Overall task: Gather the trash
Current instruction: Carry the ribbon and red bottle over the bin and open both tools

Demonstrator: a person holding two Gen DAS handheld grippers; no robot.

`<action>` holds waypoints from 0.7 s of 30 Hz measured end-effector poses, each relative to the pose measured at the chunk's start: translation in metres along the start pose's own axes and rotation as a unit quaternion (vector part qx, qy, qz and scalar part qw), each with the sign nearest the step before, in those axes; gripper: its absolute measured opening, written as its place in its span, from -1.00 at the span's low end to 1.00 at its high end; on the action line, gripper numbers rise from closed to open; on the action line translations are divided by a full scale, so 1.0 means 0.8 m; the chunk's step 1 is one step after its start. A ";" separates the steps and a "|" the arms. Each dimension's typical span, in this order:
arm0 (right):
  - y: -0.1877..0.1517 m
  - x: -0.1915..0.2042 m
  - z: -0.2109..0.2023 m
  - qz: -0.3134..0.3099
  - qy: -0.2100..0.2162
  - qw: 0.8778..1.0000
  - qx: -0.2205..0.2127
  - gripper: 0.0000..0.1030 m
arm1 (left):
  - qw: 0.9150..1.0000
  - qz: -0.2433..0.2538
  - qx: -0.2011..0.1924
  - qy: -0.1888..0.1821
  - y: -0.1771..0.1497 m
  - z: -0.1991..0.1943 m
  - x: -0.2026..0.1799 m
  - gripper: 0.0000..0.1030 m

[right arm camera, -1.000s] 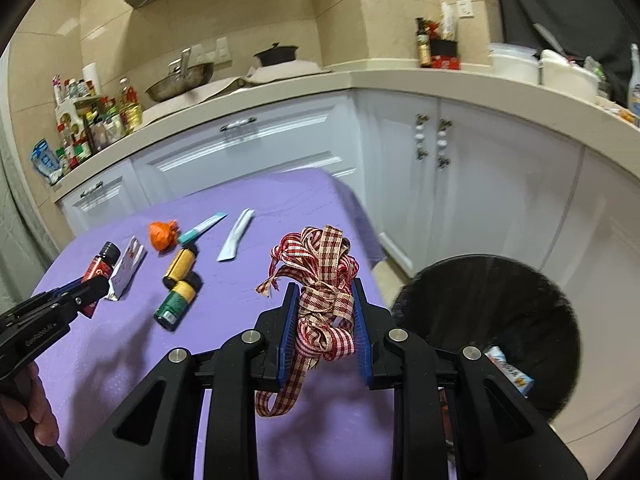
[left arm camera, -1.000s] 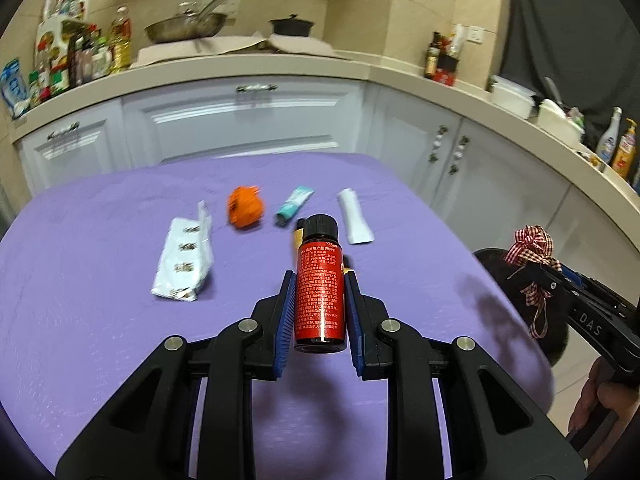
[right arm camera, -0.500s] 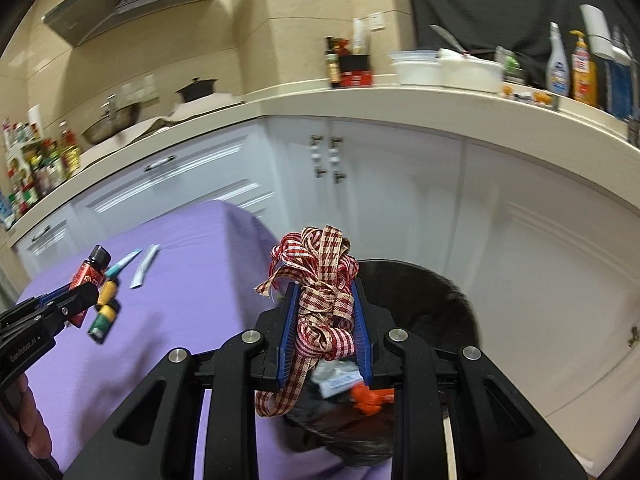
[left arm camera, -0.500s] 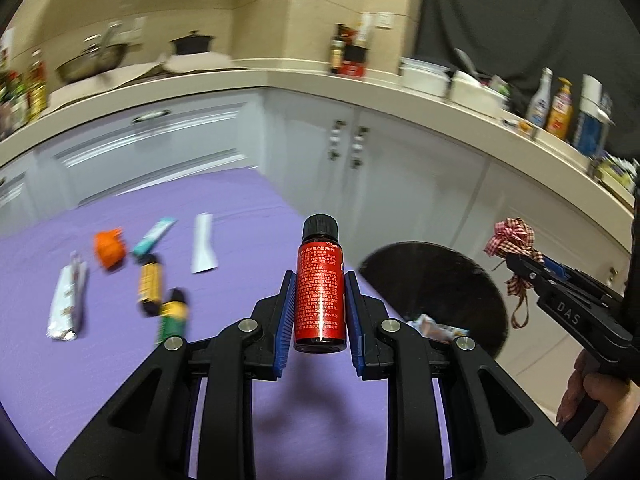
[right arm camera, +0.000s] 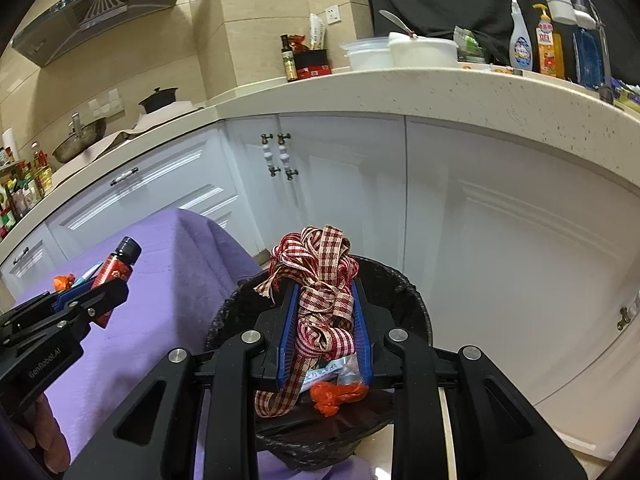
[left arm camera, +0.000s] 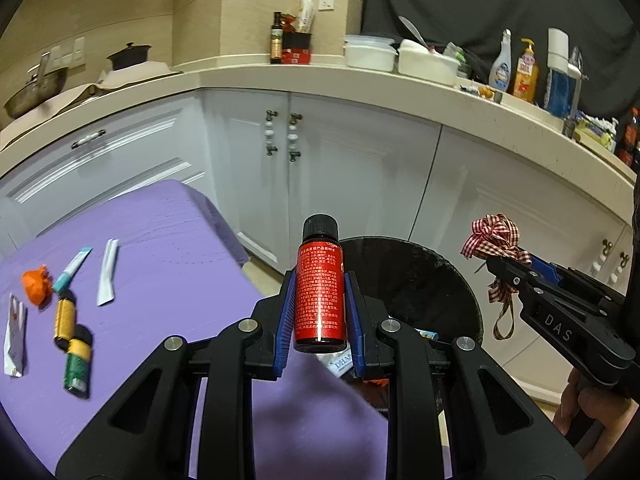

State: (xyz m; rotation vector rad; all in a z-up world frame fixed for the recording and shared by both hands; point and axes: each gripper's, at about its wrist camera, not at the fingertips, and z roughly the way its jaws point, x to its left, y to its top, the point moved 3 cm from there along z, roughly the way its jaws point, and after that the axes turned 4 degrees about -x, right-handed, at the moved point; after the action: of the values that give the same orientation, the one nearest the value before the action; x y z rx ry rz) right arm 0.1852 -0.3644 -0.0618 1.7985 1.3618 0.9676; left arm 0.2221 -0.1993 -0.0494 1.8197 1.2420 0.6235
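My left gripper (left arm camera: 319,280) is shut on a red bottle (left arm camera: 319,292) with a black cap, held at the purple table's right edge beside the black trash bin (left arm camera: 440,276). The bottle also shows in the right wrist view (right arm camera: 114,272). My right gripper (right arm camera: 324,300) is shut on a red-and-white checked ribbon bow (right arm camera: 320,280) and holds it over the bin (right arm camera: 404,288). The bow also shows in the left wrist view (left arm camera: 494,240). The bin holds an orange scrap (right arm camera: 336,394) and wrappers.
On the purple table (left arm camera: 160,248) lie an orange wad (left arm camera: 36,284), a teal tube (left arm camera: 72,270), a white tube (left arm camera: 107,272), a yellow bottle (left arm camera: 65,316), a green bottle (left arm camera: 78,366) and a silver wrapper (left arm camera: 14,336). White cabinets (left arm camera: 340,168) stand behind the bin.
Both grippers have swung right from over the table towards the bin, each still holding its item. The bow now hangs over the bin's opening.
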 end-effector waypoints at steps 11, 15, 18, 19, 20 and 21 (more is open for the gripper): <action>-0.001 -0.014 0.033 0.010 -0.004 1.000 0.008 -0.49 | 1.000 0.018 0.011 0.008 0.000 0.047 -0.023 -0.55; -0.003 -0.019 0.042 0.018 -0.010 1.000 0.009 -0.20 | 1.000 0.020 0.014 0.014 0.000 0.059 -0.025 -0.27; -0.005 -0.024 0.045 0.022 -0.013 1.000 0.012 -0.19 | 1.000 0.020 0.012 0.020 0.001 0.064 -0.024 -0.07; -0.006 -0.025 0.045 0.023 -0.013 1.000 0.012 -0.18 | 1.000 0.020 0.013 0.020 0.001 0.065 -0.023 -0.06; -0.006 -0.025 0.044 0.023 -0.013 1.000 0.012 -0.18 | 1.000 0.019 0.014 0.020 0.001 0.065 -0.023 -0.03; -0.007 -0.025 0.043 0.023 -0.014 1.000 0.012 -0.16 | 1.000 0.018 0.014 0.019 0.001 0.065 -0.022 0.02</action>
State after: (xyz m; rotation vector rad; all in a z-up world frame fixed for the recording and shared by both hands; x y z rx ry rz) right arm 0.2090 -0.3850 -0.0866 1.8612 1.3248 0.9495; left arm 0.2553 -0.2342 -0.0755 1.8644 1.2525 0.6663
